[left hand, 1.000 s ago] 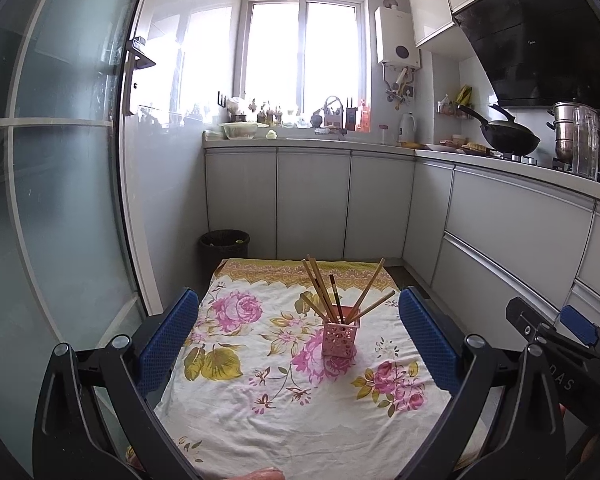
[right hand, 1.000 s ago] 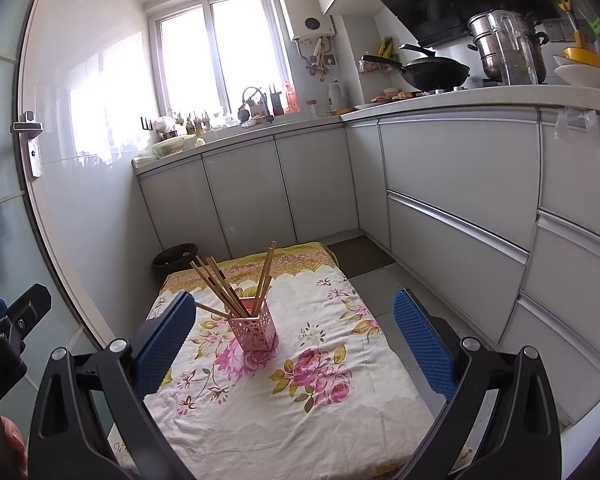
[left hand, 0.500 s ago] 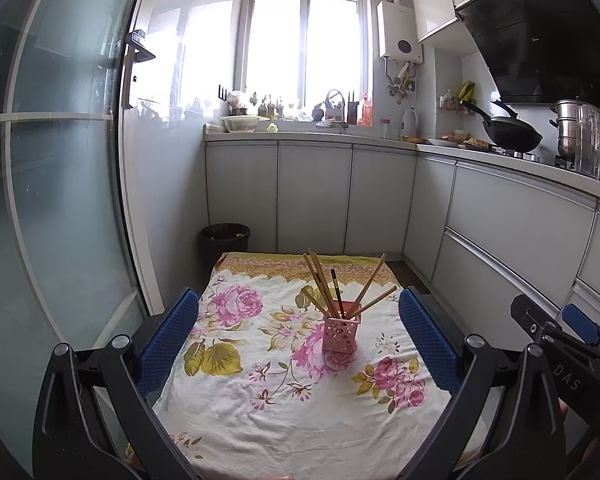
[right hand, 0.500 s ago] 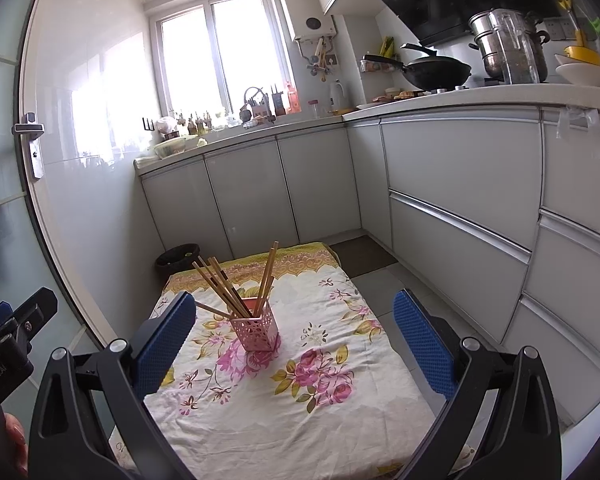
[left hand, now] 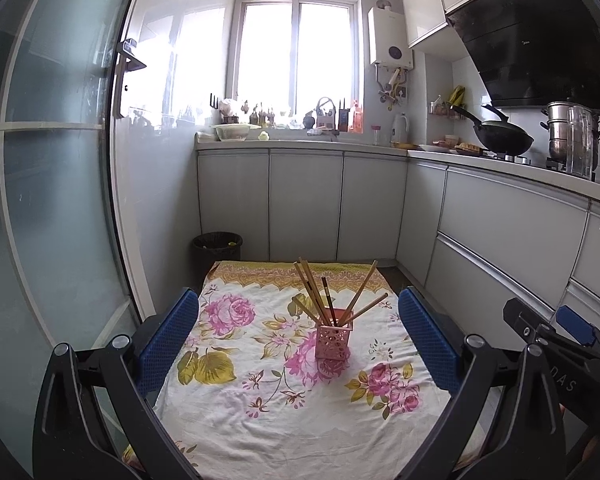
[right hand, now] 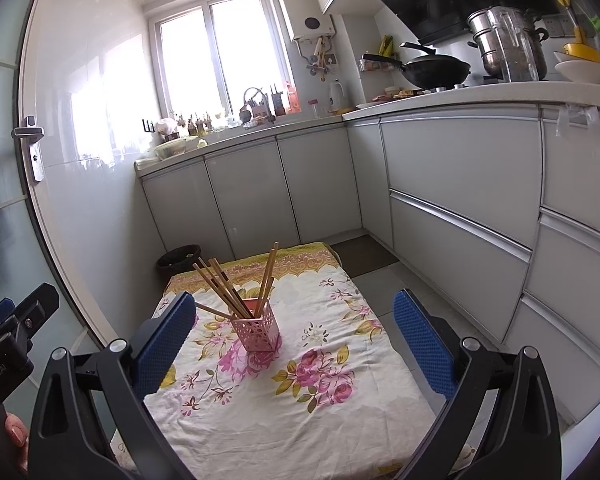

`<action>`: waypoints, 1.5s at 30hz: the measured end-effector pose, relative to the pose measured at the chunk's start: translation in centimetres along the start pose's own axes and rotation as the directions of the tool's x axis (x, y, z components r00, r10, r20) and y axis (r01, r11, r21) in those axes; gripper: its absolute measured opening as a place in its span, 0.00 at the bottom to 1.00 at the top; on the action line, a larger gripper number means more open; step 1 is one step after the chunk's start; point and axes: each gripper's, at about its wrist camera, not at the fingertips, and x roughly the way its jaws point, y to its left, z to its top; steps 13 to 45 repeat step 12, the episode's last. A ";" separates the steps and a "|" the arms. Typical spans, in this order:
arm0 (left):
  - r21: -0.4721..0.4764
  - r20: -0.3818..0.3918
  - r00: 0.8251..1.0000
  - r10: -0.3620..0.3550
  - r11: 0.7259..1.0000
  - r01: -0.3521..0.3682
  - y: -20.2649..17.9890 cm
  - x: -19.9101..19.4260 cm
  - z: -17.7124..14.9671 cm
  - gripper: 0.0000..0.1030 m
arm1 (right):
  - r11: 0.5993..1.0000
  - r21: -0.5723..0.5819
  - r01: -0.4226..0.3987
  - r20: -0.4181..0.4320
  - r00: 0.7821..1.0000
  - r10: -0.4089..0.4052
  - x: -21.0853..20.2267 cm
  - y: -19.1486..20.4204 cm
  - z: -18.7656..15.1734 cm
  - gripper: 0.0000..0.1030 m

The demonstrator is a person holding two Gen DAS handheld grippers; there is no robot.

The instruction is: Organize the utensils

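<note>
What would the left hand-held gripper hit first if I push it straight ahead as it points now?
Probably the pink holder with its chopsticks, standing slightly right of centre between the open left hand-held gripper's pads. Nothing but floral cloth lies before it; depth is uncertain.

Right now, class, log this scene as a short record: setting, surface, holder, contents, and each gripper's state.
setting: kitchen floor by grey cabinets
surface: floral cloth
holder: pink holder, upright on the cloth
contents: chopsticks, fanned out in the holder
left gripper: open, empty
right gripper: open, empty
nearby: bin beyond the cloth
</note>
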 end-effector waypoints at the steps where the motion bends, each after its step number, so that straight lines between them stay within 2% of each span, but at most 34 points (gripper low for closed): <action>1: 0.000 0.009 1.000 -0.004 1.000 0.004 -0.1 -0.2 0.1 0.93 | 1.000 -0.001 0.002 0.002 1.000 -0.002 0.0 0.1 0.0 0.94; 5: -0.001 0.029 1.000 0.002 1.000 -0.002 -0.2 -0.3 0.3 0.93 | 1.000 0.000 -0.001 0.009 1.000 0.001 -0.3 -0.1 0.1 0.94; 12: 0.015 -0.008 1.000 -0.006 1.000 0.006 -0.5 0.2 -0.1 0.93 | 1.000 -0.001 -0.006 0.008 1.000 0.006 -0.3 -0.2 0.2 0.94; 45: 0.015 -0.008 1.000 -0.006 1.000 0.006 -0.5 0.2 -0.1 0.93 | 1.000 -0.001 -0.006 0.008 1.000 0.006 -0.3 -0.2 0.2 0.94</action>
